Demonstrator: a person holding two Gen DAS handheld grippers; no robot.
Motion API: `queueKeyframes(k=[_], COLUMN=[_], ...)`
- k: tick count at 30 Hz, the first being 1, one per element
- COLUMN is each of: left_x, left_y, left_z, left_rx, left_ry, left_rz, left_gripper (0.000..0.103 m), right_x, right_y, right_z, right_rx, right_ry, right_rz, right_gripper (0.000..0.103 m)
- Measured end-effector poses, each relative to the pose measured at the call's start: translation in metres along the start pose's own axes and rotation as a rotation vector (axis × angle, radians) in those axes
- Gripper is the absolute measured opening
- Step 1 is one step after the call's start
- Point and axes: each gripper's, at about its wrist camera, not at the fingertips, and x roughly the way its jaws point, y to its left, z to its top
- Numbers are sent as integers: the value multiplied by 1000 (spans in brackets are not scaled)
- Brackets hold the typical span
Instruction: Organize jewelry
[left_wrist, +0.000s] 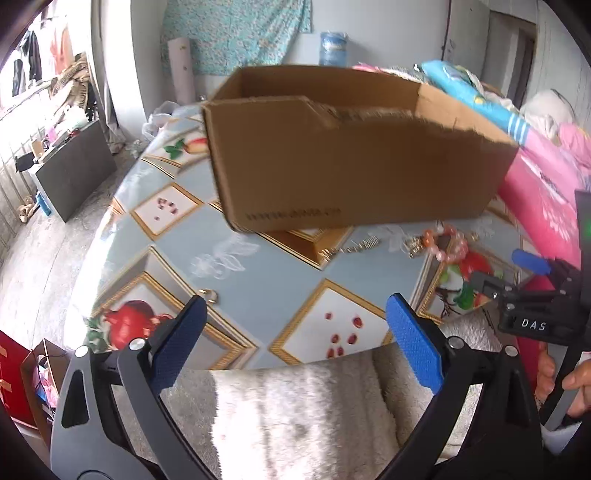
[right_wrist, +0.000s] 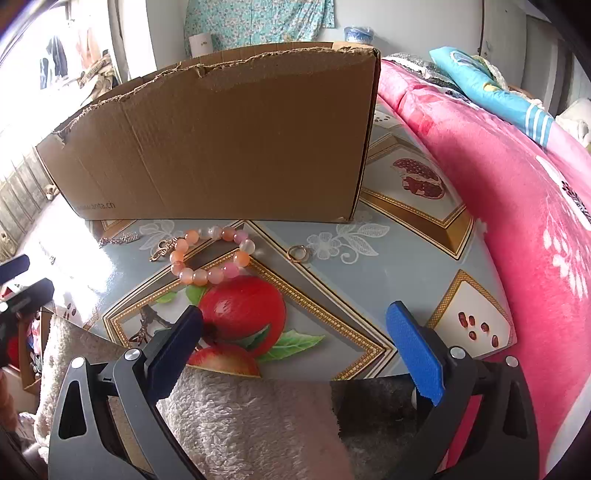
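Nearest the right gripper (right_wrist: 293, 347) — fingers spread wide, nothing between them — lies the printed pomegranate of the tablecloth (right_wrist: 369, 280). Just beyond it, ahead and a little left of the gap, rests the peach-and-pink bead bracelet (right_wrist: 212, 254), its loop lying flat and stretched roughly side to side. A small gold ring (right_wrist: 298, 253) sits just beside it to the right, almost dead ahead; a gold charm (right_wrist: 162, 249) touches the bracelet's left end, and a thin chain (right_wrist: 118, 239) lies further left. Behind them stands the torn cardboard box (right_wrist: 221, 140).

The left gripper (left_wrist: 295, 339) is likewise splayed and empty — but the jewelry lies well off to its right, so the right hand looks better placed.
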Motion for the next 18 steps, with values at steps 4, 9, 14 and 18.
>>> queueKeyframes(k=[4, 9, 14, 18], left_x=[2, 15, 23, 26], left_y=[16, 44, 51, 53], left_z=[2, 4, 0, 2], left_rx=[7, 0, 124, 128], left_ry=[12, 69, 116, 126], left_rz=[49, 53, 34, -13], left_gripper=[67, 45, 32, 27], right_x=[-2, -5, -2, 1], right_y=[-2, -8, -3, 0], right_z=[-2, -1, 0, 4], right_rx=[-2, 15, -6, -10], right_ry=[-4, -8, -5, 3], right_rz=[21, 63, 38, 21], right_gripper=[97, 97, 97, 97])
